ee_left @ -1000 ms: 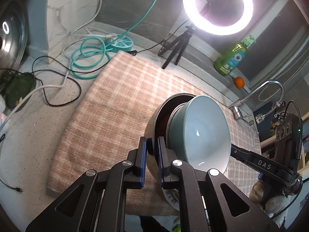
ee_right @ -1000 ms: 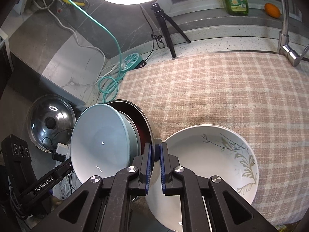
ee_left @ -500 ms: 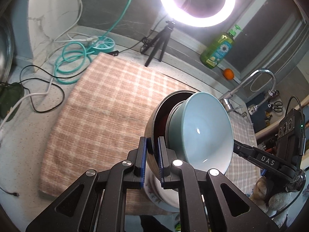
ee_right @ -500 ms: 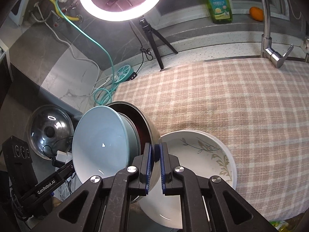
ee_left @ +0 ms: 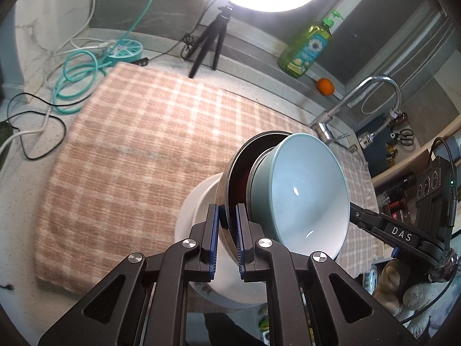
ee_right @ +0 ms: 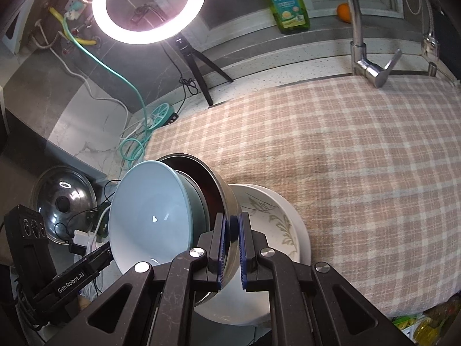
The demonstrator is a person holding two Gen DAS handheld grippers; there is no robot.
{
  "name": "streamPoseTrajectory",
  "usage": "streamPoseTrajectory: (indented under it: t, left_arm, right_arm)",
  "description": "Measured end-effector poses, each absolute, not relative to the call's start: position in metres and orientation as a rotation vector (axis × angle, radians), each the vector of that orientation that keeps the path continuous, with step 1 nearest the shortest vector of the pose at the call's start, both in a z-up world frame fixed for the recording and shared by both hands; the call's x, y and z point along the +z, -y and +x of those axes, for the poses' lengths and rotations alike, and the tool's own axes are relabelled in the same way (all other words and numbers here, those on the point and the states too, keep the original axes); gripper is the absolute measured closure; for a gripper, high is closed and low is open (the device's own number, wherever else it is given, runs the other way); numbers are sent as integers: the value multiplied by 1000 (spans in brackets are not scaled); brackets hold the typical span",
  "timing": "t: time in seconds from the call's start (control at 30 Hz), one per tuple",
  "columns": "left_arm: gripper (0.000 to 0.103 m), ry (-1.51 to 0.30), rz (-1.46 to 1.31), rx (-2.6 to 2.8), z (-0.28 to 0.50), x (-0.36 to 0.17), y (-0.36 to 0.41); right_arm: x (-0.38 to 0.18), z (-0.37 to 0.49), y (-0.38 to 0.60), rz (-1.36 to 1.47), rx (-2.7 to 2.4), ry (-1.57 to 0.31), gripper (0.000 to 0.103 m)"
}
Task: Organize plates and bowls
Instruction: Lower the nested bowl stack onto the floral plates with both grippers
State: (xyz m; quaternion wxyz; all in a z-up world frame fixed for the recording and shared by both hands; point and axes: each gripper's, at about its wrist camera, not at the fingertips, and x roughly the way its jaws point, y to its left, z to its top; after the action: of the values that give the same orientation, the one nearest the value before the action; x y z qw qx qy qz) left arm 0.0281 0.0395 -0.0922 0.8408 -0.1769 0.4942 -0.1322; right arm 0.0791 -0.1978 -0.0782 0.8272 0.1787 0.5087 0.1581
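Observation:
A steel bowl with a dark red inside holds a pale blue bowl nested in it. Both are tipped on edge above a white bowl with a leaf pattern on the checked cloth. My left gripper is shut on the steel bowl's rim. My right gripper is shut on the same rim from the other side. The blue bowl faces left in the right wrist view. The white bowl shows below the steel bowl in the left wrist view.
A ring light on a tripod stands at the cloth's far edge. A green soap bottle, an orange and a tap lie at the back right. Cables lie left. A pot lid is off the counter's left.
Both grippers have lifted the nested bowls higher and drawn back; more of the white bowl now shows beneath them, and the views tilt up toward the ring light.

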Motion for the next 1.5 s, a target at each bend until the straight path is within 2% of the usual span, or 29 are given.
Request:
streamPoseTrajectory:
  t: [1.5]
  left_arm:
    - [94, -1147, -327, -321, 34, -121, -25]
  right_arm:
    - [-113, 70, 214, 428, 270, -1169, 95]
